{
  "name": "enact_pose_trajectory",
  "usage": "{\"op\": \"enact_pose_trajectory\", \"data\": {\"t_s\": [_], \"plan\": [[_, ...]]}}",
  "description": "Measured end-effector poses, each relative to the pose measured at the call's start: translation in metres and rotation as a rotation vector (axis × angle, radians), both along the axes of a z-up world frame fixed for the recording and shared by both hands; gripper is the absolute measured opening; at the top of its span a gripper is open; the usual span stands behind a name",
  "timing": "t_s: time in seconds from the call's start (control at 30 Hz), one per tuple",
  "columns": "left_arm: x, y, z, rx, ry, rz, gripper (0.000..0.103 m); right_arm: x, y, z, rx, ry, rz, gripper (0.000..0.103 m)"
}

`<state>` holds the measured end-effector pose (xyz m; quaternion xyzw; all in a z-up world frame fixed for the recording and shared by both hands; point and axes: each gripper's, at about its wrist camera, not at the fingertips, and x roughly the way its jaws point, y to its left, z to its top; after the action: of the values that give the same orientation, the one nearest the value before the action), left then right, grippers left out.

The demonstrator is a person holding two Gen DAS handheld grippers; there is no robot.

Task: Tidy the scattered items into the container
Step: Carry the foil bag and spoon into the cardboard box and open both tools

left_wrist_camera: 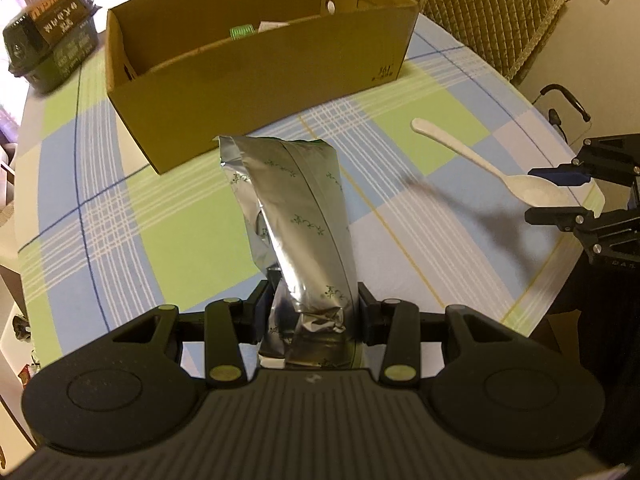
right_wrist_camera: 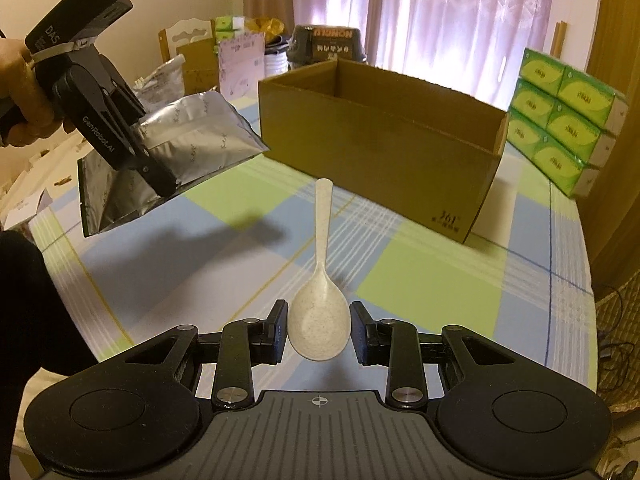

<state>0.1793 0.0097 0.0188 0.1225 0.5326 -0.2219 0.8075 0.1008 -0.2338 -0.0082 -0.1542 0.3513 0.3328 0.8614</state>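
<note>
My left gripper [left_wrist_camera: 314, 304] is shut on the lower end of a silver foil pouch [left_wrist_camera: 296, 208], holding it above the plaid tablecloth, pointing toward the open cardboard box [left_wrist_camera: 256, 80]. In the right wrist view the left gripper [right_wrist_camera: 160, 172], held by a hand, carries the pouch [right_wrist_camera: 200, 136] left of the box [right_wrist_camera: 380, 152]. My right gripper [right_wrist_camera: 319, 320] is shut on the bowl of a white speckled spoon [right_wrist_camera: 322, 216], handle pointing at the box. The left wrist view shows the right gripper [left_wrist_camera: 558, 195] holding the spoon [left_wrist_camera: 472, 156] off the table, casting a shadow.
A black appliance [left_wrist_camera: 48, 48] stands on the table behind the box's left end. Stacked green tissue packs [right_wrist_camera: 560, 120] sit right of the box. A quilted chair back [left_wrist_camera: 492, 12] is behind the table. The tablecloth [left_wrist_camera: 100, 200] ends at a rounded edge near both grippers.
</note>
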Motion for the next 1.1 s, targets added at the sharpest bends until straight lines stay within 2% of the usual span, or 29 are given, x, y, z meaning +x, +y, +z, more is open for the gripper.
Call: {"op": "enact_pose_trajectory", "data": {"t_s": [0.27, 0.53, 0.83, 1.1], "plan": [[0.008, -0.001, 0.021, -0.018, -0.026, 0.006, 0.037, 0.017, 0.005, 0.035, 0.039, -0.057, 0.008, 0.035], [0.051, -0.007, 0.057, -0.06, -0.082, 0.033, 0.037, 0.076, 0.022, 0.076, 0.038, -0.152, 0.015, 0.035], [0.13, -0.019, 0.085, -0.155, -0.12, 0.153, 0.037, 0.173, 0.034, 0.089, 0.039, -0.152, -0.074, 0.035], [0.183, -0.012, 0.078, -0.241, -0.109, 0.317, 0.037, 0.213, 0.037, 0.085, -0.004, -0.147, -0.109, 0.035]]}}
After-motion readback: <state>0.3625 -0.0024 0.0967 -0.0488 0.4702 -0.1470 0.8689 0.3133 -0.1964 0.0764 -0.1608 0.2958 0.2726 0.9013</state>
